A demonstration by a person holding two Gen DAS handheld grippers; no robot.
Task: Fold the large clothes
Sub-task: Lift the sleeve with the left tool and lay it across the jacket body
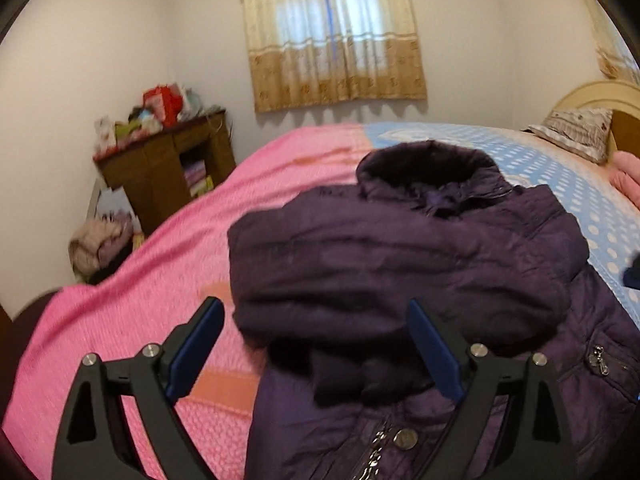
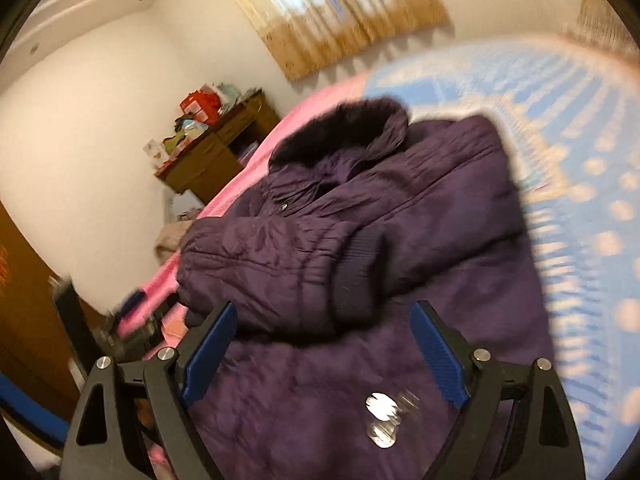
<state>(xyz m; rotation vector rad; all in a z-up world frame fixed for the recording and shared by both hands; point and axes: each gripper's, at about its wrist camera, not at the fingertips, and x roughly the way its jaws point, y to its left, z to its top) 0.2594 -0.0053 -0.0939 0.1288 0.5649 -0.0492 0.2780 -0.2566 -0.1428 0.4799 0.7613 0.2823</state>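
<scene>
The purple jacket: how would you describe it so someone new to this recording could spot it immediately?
Start at the bed, covered half in pink and half in blue dotted bedding. The purple jacket lies across the middle, where the two colours meet, with both sleeves folded over its chest. Its dark fur-trimmed collar and quilted shiny fabric set it apart from the pale pillow near the headboard.

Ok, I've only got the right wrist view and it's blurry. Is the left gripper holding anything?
Observer: No. The left gripper is open, fingers either side of the jacket's sleeve cuff.
Operator: What's further right?
Observer: A pillow against the headboard.
Operator: Any pocket zip showing?
Observer: Yes, a metal zip pull near the right finger.
</scene>
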